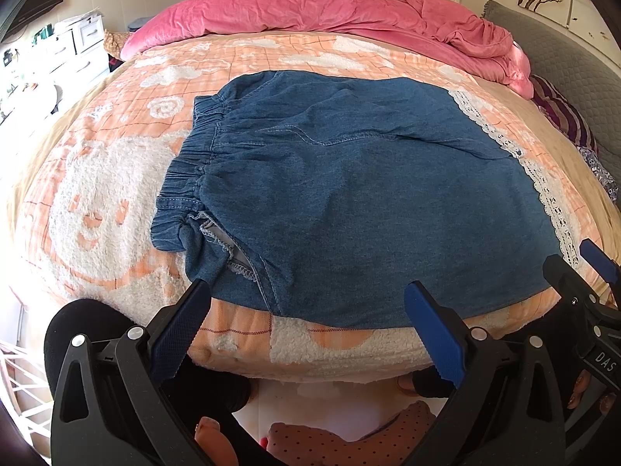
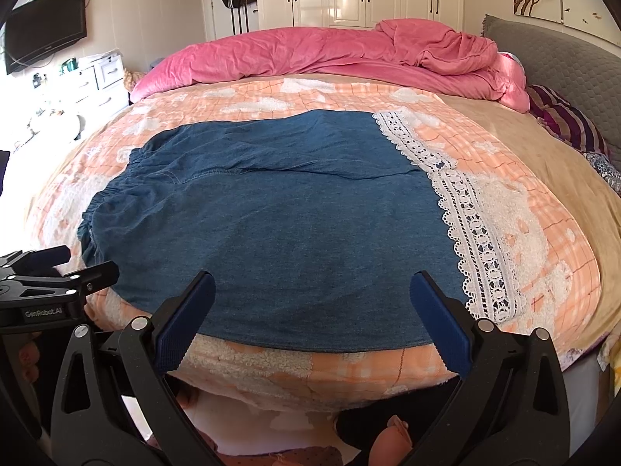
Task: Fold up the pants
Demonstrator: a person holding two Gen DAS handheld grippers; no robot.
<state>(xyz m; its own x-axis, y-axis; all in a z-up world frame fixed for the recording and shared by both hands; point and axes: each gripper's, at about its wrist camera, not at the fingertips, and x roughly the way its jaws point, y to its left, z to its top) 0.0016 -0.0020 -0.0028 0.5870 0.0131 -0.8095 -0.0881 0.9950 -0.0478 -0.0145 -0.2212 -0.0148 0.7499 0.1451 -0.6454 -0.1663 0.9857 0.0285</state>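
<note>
Blue denim pants [image 1: 349,202] [image 2: 279,225] lie flat on the bed, folded lengthwise. Their gathered elastic waistband [image 1: 190,171] [image 2: 101,209] points left and the white lace hem [image 1: 543,178] [image 2: 469,225] points right. My left gripper [image 1: 310,299] hovers open at the near edge of the pants by the waist end, with nothing between its blue pads. My right gripper [image 2: 314,291] is open too, over the near edge toward the hem end. Each gripper shows at the side of the other's view: the right one [image 1: 594,272], the left one [image 2: 58,272].
The pants rest on an orange and white fleece blanket [image 1: 116,202] [image 2: 524,240] that reaches the bed's near edge. A crumpled pink duvet [image 1: 330,11] [image 2: 349,54] lies along the far side. A grey headboard [image 2: 562,70] and striped pillow [image 2: 562,124] are at right; drawers [image 1: 85,46] at left.
</note>
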